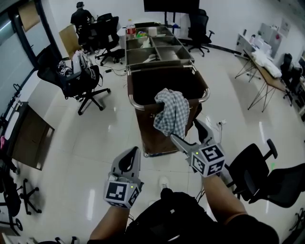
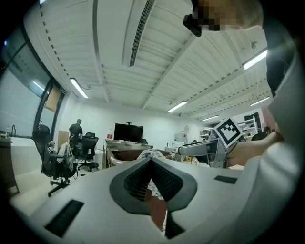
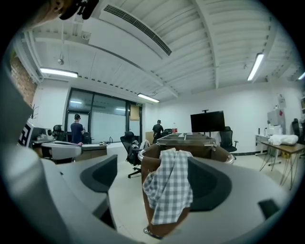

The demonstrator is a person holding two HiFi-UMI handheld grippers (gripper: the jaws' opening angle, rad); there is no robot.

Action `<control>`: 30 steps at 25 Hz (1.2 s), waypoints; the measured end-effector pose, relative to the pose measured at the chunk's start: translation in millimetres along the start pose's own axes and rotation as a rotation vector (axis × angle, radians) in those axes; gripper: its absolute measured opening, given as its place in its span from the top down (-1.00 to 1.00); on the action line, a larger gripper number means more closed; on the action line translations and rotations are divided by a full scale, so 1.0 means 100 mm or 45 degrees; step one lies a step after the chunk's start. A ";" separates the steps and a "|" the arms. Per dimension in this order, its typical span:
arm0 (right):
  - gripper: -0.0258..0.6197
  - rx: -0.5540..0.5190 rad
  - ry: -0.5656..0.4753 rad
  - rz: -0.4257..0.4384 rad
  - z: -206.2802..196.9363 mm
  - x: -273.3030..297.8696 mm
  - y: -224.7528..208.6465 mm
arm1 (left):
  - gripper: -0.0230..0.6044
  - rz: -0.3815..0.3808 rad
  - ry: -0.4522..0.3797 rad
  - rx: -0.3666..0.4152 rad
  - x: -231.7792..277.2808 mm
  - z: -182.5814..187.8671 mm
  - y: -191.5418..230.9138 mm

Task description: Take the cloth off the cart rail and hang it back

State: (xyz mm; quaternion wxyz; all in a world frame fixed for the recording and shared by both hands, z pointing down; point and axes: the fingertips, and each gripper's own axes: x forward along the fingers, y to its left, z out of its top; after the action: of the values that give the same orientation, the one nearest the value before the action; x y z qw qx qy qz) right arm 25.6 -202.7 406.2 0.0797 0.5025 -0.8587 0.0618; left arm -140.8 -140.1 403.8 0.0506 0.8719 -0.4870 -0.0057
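rail (image 1: 134,105) under cloth (image 1: 171,112): hidden | tray items (image 1: 139,34): perhaps bottles, too small

Office: swivel chairs (image 1: 80,82), desks (image 1: 268,72), big monitor (image 1: 171,5).

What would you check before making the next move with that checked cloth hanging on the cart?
1. Place of the checked cloth: ok. It hangs over the near cart rail.
2. Readiness of the right gripper: ok. Its fingers stand wide apart and empty, framing the cloth.
3. Contact with the cloth: not ok. The right gripper is short of it and touches nothing.
4. Position of the left gripper: ok. It is shut, empty and held back from the cart.
5. Cloth free to lift off: cannot tell. Whether it is caught on the rail does not show.
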 end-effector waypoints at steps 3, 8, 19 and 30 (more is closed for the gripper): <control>-0.59 -0.005 0.003 0.004 0.04 0.22 -0.11 | 0.93 0.023 0.000 0.004 0.14 0.02 0.13; -0.59 -0.016 0.009 0.008 0.08 0.57 -0.33 | 0.93 0.040 -0.001 0.022 0.41 0.05 0.27; -0.59 -0.021 0.099 -0.036 -0.06 1.27 -0.76 | 0.93 0.101 0.014 -0.004 0.91 -0.01 0.53; -0.55 -0.091 0.194 -0.038 -0.30 1.63 -0.80 | 0.93 0.120 0.032 -0.004 1.19 0.00 0.73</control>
State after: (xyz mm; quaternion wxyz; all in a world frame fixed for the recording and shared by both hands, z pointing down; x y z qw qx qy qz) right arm 19.4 -375.4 469.9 0.1636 0.5059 -0.8442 0.0677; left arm -140.1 -279.3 415.8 0.0582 0.8479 -0.5269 0.0070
